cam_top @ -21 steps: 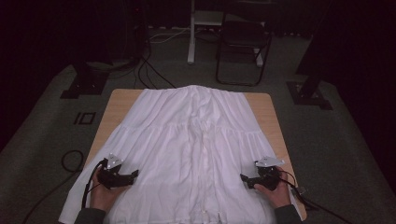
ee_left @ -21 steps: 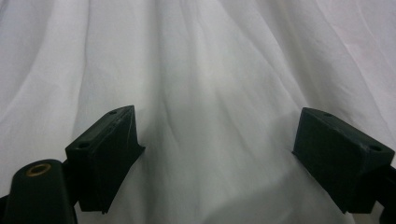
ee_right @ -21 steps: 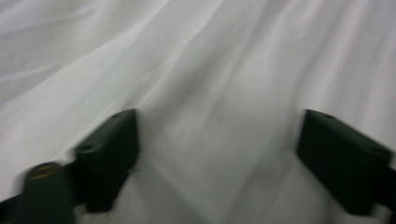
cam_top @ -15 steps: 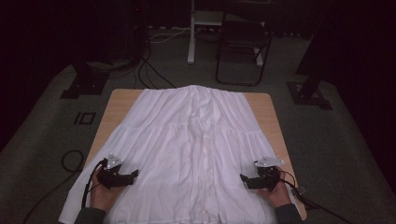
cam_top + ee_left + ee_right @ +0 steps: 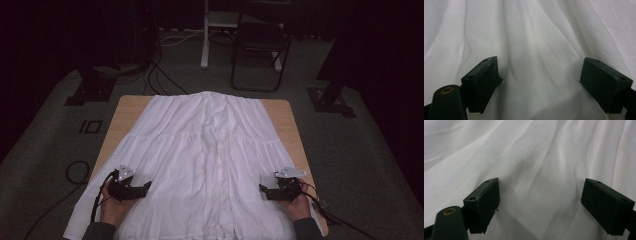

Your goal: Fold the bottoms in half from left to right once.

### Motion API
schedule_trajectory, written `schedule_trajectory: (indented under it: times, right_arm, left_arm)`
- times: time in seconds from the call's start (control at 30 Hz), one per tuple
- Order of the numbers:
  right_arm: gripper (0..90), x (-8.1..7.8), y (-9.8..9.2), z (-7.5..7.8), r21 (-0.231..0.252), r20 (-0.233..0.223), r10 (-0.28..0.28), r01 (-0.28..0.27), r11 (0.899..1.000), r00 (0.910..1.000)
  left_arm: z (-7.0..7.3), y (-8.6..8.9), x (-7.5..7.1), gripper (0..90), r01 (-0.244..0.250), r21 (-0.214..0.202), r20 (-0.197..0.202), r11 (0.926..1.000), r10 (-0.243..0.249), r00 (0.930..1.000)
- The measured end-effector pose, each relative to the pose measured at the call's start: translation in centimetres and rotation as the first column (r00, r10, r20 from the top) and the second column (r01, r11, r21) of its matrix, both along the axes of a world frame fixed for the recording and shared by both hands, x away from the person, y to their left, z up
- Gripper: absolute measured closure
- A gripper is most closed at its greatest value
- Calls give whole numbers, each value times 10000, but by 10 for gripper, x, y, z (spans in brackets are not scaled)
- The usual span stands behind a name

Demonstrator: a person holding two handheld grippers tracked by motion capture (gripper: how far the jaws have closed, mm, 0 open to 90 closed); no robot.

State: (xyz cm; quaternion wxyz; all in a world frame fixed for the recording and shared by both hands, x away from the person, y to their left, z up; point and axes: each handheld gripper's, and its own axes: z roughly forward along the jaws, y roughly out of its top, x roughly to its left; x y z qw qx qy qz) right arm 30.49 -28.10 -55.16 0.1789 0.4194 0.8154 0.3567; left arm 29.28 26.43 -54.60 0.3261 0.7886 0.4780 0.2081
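A white garment [image 5: 210,155] lies spread flat over the wooden table [image 5: 129,106], with a seam running down its middle. My left gripper [image 5: 146,186] rests over the cloth near its lower left side, pointing toward the middle. Its jaws stand wide open in the left gripper view [image 5: 540,80], with only smooth white fabric [image 5: 536,45] below them. My right gripper [image 5: 262,190] sits over the lower right part of the garment, pointing inward. It is open too [image 5: 540,200], above rippled white cloth [image 5: 544,162], and nothing is pinched between its fingers.
A dark folding chair [image 5: 260,45] and a white stand [image 5: 206,35] are on the floor beyond the table. Black stand feet [image 5: 90,87] [image 5: 332,97] flank the table's far corners. Cables [image 5: 75,172] trail on the grey carpet at the left.
Both grippers have shifted slightly toward the near edge of the table; the garment lies as before.
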Motion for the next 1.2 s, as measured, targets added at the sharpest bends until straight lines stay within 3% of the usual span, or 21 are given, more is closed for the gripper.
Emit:
schedule_trajectory:
  times: [0.13, 0.27, 0.33, 0.4, 0.47, 0.5, 0.57, 0.6, 0.63, 0.7, 0.73, 0.8, 1.0, 1.07, 1.2]
  right_arm:
    - [160, 0, -7, 0, 2, -7, -208, 208, 9998, 9998]
    - [213, -1, -15, 0, 95, 76, -339, 339, 9994, 9994]
    - [214, -1, -17, 0, 93, 79, -379, 379, 9992, 9992]
    - [214, -1, -17, 0, 95, 80, -379, 379, 9992, 9992]
    - [214, -1, -17, 0, 93, 82, -380, 379, 9992, 9992]
    - [214, -1, -17, 0, 90, 82, -378, 378, 9992, 9993]
    - [214, -1, -17, 0, 90, 82, -381, 380, 9992, 9992]
    - [214, -1, -17, 0, 92, 79, -380, 380, 9992, 9992]
    - [214, -1, -17, 0, 92, 79, -380, 380, 9992, 9992]
    - [214, -1, -17, 0, 90, 79, -380, 380, 9992, 9992]
    - [214, -1, -17, 0, 91, 80, -380, 379, 9992, 9992]
    - [214, -1, -17, 0, 90, 81, -381, 380, 9992, 9992]
    - [215, -1, -17, 0, 75, 84, -381, 380, 9992, 9992]
    - [215, -1, -17, 0, 72, 85, -381, 380, 9993, 9992]
    - [218, -1, -17, 0, 68, 94, -397, 397, 9992, 9992]
  left_arm:
    - [2, 1, -5, 271, -38, 76, 197, 10000, 37, 9998]
    - [20, 12, -13, 304, -746, 1022, 969, 9920, 647, 9932]
    - [31, 28, -16, 304, -1270, 1071, 1392, 9861, 1116, 9840]
    - [37, 48, -17, 326, -1852, 859, 1394, 9789, 1723, 9751]
    - [37, 48, -17, 345, -1852, 859, 1394, 9789, 1723, 9751]
    - [36, 76, -17, 380, -2608, 616, 1056, 9634, 2536, 9615]
    - [26, 93, -15, 382, -2960, 330, 630, 9546, 2936, 9539]
    - [20, 99, -14, 367, -3123, 344, 389, 9493, 3110, 9496]
    - [20, 99, -14, 349, -3123, 344, 389, 9493, 3110, 9496]
    - [7, 112, -13, 315, -3442, 380, -90, 9381, 3448, 9386]
    - [6, 115, -13, 288, -3484, 143, -210, 9372, 3486, 9370]
    - [5, 116, -14, 286, -3429, -23, -293, 9394, 3427, 9390]
    - [5, 98, -22, 268, -2553, -7, -338, 9669, 2551, 9663]
    - [6, 92, -26, 276, -2392, 76, -417, 9709, 2394, 9700]
    - [10, 86, -28, 477, -1996, 53, -522, 9799, 1996, 9785]
